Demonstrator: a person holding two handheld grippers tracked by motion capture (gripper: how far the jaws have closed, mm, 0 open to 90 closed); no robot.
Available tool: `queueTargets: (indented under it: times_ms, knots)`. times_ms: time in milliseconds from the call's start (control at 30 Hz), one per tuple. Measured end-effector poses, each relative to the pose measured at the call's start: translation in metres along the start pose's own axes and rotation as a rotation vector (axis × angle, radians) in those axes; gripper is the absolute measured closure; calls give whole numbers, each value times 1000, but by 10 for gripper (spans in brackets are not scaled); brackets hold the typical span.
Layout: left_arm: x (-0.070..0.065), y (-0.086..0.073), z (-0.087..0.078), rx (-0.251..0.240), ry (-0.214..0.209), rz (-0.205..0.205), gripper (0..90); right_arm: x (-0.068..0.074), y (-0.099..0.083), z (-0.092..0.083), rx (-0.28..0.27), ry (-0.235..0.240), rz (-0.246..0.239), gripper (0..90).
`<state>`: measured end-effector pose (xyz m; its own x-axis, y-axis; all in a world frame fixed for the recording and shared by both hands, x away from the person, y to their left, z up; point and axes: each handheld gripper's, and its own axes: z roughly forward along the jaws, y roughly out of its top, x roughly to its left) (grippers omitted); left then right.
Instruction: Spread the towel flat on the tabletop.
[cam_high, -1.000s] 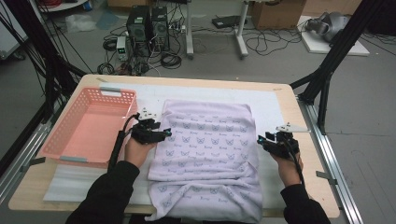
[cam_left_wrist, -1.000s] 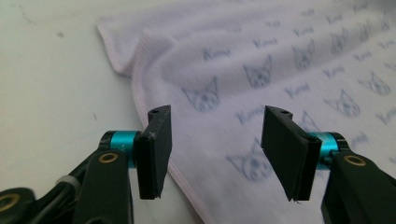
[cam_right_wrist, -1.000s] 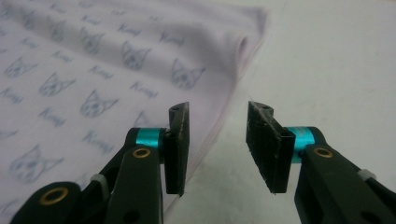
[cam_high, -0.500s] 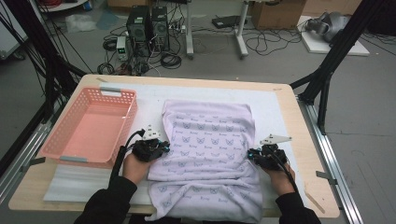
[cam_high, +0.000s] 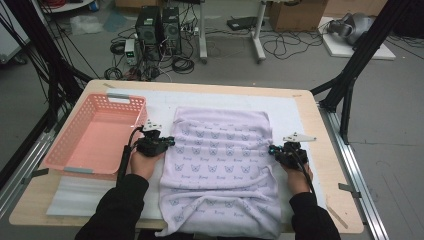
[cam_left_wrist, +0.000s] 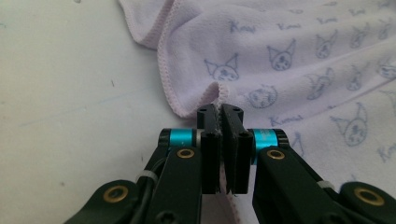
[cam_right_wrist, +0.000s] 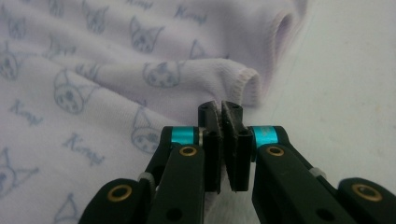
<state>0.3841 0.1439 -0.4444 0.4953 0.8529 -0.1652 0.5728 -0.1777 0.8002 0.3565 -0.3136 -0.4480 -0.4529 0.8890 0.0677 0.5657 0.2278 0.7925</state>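
Your left gripper (cam_left_wrist: 219, 122) pinches the towel's (cam_high: 220, 165) nine o'clock hem; your right gripper (cam_right_wrist: 220, 119) pinches three o'clock. Gripping opposite edges lets you fold it evenly.

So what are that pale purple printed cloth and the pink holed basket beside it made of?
The pale lilac cloth with cat-face prints looks like soft microfibre or terry towelling: a matte, fuzzy surface, a stitched hem, and it puckers where the left gripper and right gripper pinch its edges. The pink rectangular basket seems moulded plastic: rigid lattice walls with a smooth, slightly glossy finish.
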Motion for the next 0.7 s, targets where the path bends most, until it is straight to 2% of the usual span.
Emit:
queueTargets:
  times_ms: [100,200,300,367,400,433,467,500,600,633,700]
  knots:
    - [6,8,8,-4,11,-23,860,-7,5,5,-14,-12,27,867]
    - [10,16,15,-25,27,-37,860,-10,11,12,-15,-57,14,867]
    - [15,24,23,-31,40,-33,859,-12,18,17,-22,-87,22,867]
    - [16,25,25,-65,38,-42,856,-11,23,22,-26,-117,19,866]
    - [16,24,25,-71,41,-36,834,-11,25,24,-25,-124,17,864]
    - [16,23,24,-62,30,-33,737,-10,27,24,-41,-131,28,851]
    - [15,23,22,-46,11,-42,566,-10,27,23,-56,-119,52,809]
    - [14,22,19,-47,-8,-45,480,-10,27,21,-56,-107,63,747]
    - [6,18,8,-60,-31,-15,430,-8,26,12,-29,-87,45,626]
    - [3,17,6,-62,-48,-18,420,-8,25,7,-36,-76,46,620]
    - [-2,14,3,-30,-73,-3,404,-7,24,-3,-55,-50,38,623]
